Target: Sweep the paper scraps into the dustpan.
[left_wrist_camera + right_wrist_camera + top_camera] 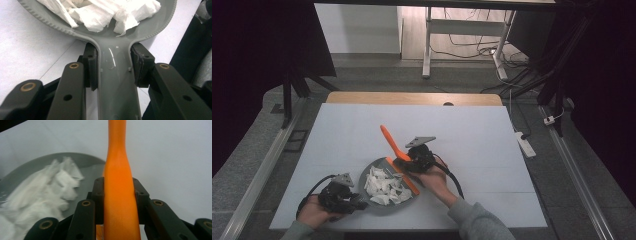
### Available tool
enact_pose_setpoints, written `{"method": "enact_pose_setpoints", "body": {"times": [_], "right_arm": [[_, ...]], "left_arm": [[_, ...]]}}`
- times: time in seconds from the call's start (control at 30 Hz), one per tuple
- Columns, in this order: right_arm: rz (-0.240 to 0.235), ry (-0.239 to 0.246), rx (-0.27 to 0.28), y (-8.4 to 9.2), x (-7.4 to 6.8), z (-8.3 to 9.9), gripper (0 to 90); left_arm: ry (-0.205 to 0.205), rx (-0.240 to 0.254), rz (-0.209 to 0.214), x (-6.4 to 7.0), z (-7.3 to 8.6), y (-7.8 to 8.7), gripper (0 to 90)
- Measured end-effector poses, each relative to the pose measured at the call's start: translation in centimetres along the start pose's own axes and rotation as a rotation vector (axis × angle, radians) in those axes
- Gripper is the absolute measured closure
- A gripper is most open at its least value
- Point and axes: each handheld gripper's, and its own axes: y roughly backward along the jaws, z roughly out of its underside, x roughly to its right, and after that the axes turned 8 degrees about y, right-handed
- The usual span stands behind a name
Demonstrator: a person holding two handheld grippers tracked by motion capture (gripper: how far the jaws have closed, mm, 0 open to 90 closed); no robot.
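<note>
A grey dustpan (366, 176) lies near the table's front edge, with white paper scraps (384, 187) piled in it. My left gripper (356, 204) is shut on the pan's handle (116, 85), one pad (90, 67) pressing on each side. The scraps (100, 12) lie just beyond the handle, inside the ribbed rim (62, 28). My right gripper (411, 160) is shut on an orange brush-like tool (388, 136). Its handle (117, 170) points up and away, and its orange lower edge (409, 182) rests along the pan's right side. The pan (82, 160) and blurred scraps (45, 192) sit left of that handle.
The white tabletop (472, 135) stretches wide behind and to the right of the pan. A wooden strip (412, 98) marks its far edge. A power strip (525, 144) and cables lie on the floor to the right, and a desk frame (427, 45) stands beyond the table.
</note>
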Motion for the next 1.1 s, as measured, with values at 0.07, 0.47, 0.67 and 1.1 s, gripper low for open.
{"method": "enact_pose_setpoints", "body": {"times": [0.07, 0.47, 0.67, 1.1], "right_arm": [[-0.022, 0.011, 0.014, 0.0, -1.0, -0.3, 70.3], [-0.044, 0.048, 0.136, 2.6, -2.4, -2.1, 70.3], [-0.018, 0.024, 0.17, 3.8, -1.2, -2.3, 70.3], [0.01, -0.014, 0.219, 5.5, 0.3, -2.6, 70.3]], "left_arm": [[0.0, 0.0, 0.001, 0.0, 0.0, 0.0, 61.3], [0.004, 0.006, 0.006, -0.1, 0.0, 0.0, 61.3], [0.002, 0.013, 0.005, 0.0, 0.0, 0.0, 61.3], [0.009, 0.045, 0.002, -0.1, 0.1, 0.4, 61.3]]}}
